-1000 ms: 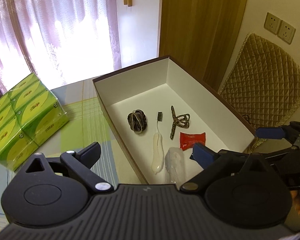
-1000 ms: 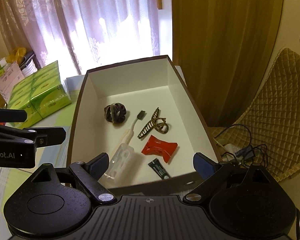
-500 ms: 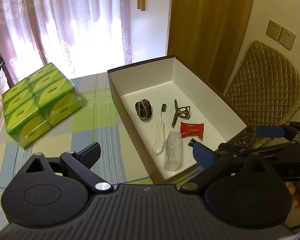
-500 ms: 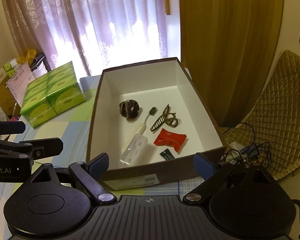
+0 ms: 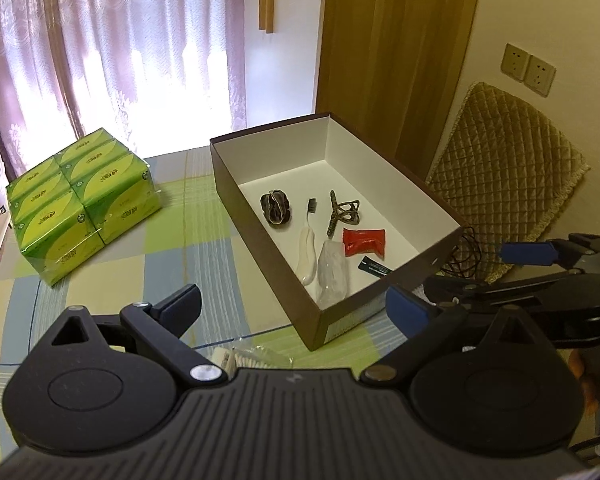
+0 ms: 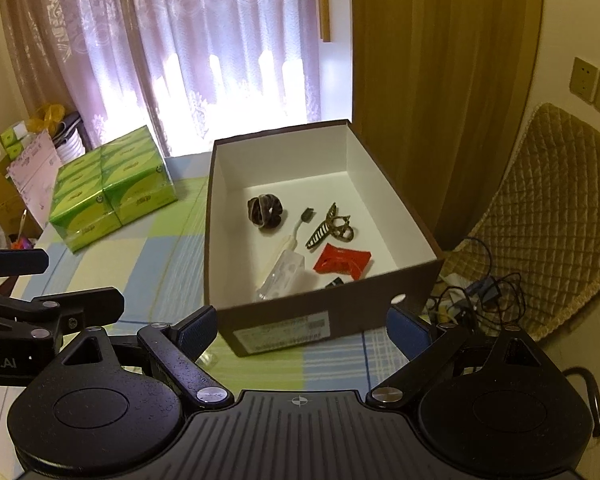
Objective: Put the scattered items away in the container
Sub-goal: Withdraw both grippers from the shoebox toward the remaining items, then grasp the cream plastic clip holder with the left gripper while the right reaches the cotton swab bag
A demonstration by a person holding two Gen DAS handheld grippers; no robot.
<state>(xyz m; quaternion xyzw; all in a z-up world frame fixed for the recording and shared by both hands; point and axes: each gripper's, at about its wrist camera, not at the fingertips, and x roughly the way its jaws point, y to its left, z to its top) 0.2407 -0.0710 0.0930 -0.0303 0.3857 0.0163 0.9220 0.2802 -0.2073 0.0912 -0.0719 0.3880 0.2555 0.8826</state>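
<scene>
Both your left gripper [image 5: 294, 310] and right gripper [image 6: 302, 326] gape wide, empty. Ahead of them the brown cardboard box [image 6: 320, 312] holds the scrunchie, toothbrush, claw clip, red packet; beneath your left tongs lies possibly a clear wrapper [image 5: 256, 354].

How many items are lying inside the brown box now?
6, all on the floor of the box: scrunchie farthest back, toothbrush in the middle, clear bottle beside it, hair claw, red packet, dark sachet nearest. The near wall may hide more.
</scene>
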